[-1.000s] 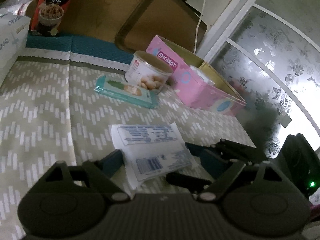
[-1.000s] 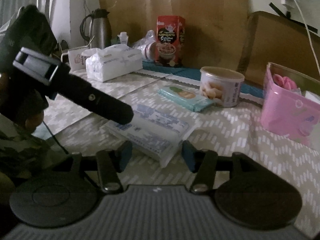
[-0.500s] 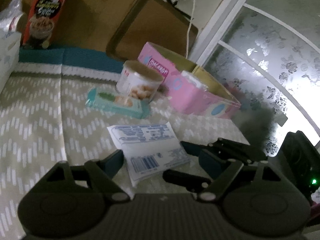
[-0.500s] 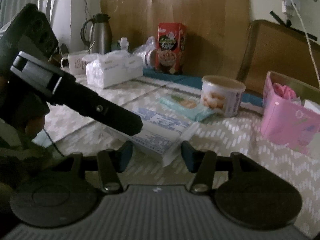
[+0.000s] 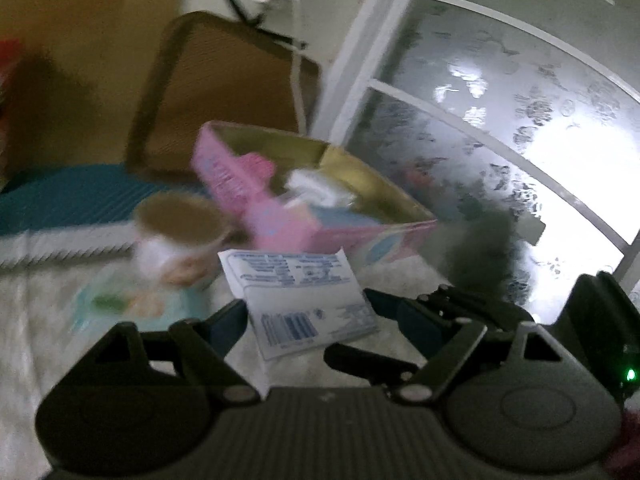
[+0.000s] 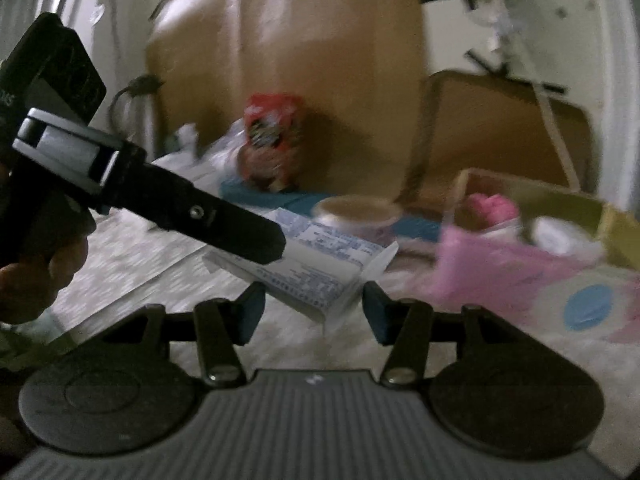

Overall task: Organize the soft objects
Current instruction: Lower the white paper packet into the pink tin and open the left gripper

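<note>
A white soft pack with blue print [image 5: 300, 296] is held up off the table between both grippers. My left gripper [image 5: 308, 316] and my right gripper [image 6: 314, 304] each have their blue pads on opposite edges of the pack [image 6: 320, 268]. The left gripper's finger [image 6: 224, 220] lies across the pack in the right wrist view. The pink open box [image 5: 280, 208] with pink and white soft items inside is just beyond the pack; it also shows in the right wrist view [image 6: 500, 268].
A round tin [image 5: 176, 236] and a teal wipes pack [image 5: 124, 304] lie on the patterned tablecloth. A red snack box [image 6: 272, 140], a white tissue pack, a brown tray [image 5: 224, 92] and a frosted glass door [image 5: 500, 140] stand behind.
Both grippers have lifted the white pack off the table and carried it toward the pink box. The views are blurred by the motion.
</note>
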{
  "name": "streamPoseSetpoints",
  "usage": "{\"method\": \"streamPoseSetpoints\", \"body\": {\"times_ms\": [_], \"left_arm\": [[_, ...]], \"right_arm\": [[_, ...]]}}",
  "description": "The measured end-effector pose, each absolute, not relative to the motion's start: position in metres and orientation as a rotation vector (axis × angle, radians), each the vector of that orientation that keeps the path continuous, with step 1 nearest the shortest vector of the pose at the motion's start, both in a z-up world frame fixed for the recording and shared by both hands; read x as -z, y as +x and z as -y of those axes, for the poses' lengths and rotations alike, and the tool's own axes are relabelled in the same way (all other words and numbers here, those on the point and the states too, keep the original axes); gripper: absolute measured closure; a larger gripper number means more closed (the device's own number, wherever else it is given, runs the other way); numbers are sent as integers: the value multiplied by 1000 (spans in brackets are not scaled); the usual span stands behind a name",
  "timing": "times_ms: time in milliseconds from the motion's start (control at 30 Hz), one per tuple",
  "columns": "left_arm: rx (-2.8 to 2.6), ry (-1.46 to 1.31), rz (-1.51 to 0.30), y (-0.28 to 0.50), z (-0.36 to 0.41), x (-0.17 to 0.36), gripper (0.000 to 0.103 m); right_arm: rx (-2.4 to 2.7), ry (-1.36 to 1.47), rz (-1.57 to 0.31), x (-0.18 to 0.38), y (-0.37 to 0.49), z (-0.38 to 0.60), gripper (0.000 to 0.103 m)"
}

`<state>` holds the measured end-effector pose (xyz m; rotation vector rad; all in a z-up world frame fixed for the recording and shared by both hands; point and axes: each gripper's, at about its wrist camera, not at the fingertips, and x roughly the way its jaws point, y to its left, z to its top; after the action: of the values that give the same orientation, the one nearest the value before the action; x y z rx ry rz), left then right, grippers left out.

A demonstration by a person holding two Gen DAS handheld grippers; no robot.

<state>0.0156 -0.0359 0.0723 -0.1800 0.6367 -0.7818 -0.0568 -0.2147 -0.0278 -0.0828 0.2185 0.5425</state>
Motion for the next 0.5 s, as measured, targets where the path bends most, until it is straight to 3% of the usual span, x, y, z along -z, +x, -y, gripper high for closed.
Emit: {"method": "streamPoseSetpoints", "body": {"times_ms": [200,267,300,333,400,500], "left_arm": [[851,-129,-588,63,102,-103,17],[816,-103,-546,87,125,-112,1],[765,-94,-552,103,138,-113,1],[725,-100,-581,117,146,-111,3],[670,-144,-674,138,151,-102,16],[692,-224,-668,127,128,-96,19]], "right_arm": [[-368,-71,-112,8,-55,260,46],[-319,-49,-87,-1,-44,277,46],[-288,-34,-79,-7,-33,285,46],[-245,-25,-71,-12,-20,292,45],[-125,-49,-81,-13,9,299,32],[38,-30,-149,-4,37,313,32]]}}
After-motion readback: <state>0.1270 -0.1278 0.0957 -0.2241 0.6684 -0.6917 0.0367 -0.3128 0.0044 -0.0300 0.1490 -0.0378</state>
